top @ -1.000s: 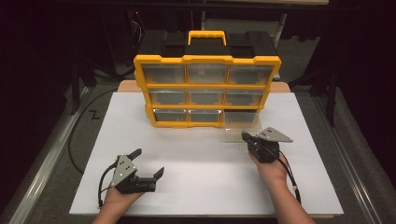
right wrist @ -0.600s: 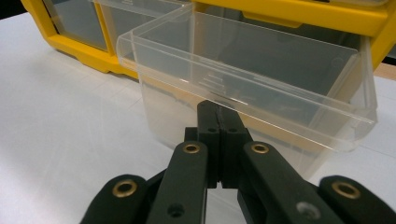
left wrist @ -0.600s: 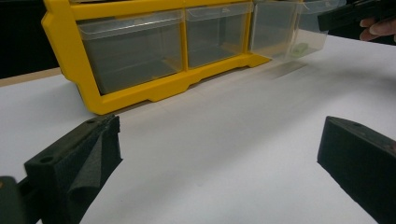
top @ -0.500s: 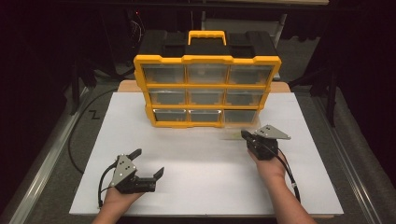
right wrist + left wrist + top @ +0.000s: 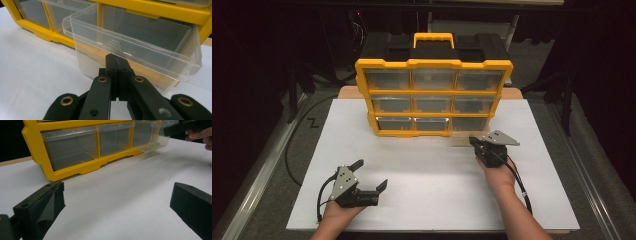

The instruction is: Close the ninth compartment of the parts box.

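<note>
Now clear drawer point(image 5: 466, 131), bottom-right slot of yellow organizer point(image 5: 434, 64), frame centre, sticks out twd the person, long axis left-right. Right gripper point(image 5: 473, 142) jaws pressed together on its front lip. Left gripper point(image 5: 371, 175) spread wide, lower left, holding nothing.

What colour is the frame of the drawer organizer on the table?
Yellow, with a black top; the organizer frame shows best in the high view.

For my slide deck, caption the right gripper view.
Shut right gripper at the lip of a clear drawer pulled from the yellow organizer.
</note>
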Tool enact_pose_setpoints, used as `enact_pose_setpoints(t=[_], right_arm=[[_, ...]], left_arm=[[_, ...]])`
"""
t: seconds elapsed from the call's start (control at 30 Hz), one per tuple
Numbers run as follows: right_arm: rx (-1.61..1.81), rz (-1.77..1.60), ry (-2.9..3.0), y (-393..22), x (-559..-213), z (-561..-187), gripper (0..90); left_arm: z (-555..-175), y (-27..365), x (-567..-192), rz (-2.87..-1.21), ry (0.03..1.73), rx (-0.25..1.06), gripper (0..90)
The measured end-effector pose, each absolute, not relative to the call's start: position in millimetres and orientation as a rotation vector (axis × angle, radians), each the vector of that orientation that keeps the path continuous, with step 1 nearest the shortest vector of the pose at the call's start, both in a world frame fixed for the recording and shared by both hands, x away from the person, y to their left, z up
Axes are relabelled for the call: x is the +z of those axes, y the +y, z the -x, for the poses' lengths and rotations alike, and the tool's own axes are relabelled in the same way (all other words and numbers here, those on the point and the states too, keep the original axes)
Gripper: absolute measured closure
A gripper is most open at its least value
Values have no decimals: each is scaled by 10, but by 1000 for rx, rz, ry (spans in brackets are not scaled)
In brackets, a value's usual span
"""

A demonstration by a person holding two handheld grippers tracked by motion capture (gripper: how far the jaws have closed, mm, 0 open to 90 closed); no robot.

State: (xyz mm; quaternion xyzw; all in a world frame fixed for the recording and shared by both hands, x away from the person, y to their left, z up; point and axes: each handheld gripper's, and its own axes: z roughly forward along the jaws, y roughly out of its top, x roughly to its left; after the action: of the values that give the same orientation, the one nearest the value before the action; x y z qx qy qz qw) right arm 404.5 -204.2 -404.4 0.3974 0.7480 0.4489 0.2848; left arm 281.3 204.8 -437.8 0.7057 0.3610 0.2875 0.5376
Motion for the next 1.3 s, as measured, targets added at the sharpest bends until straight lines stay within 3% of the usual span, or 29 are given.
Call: enact_pose_setpoints(t=[1.3], right_arm=[[1102,-1053,1995,-1932,-4004,-4401,900]], left_arm=[[-2809,2051,-4374,-1680,850,675,3]])
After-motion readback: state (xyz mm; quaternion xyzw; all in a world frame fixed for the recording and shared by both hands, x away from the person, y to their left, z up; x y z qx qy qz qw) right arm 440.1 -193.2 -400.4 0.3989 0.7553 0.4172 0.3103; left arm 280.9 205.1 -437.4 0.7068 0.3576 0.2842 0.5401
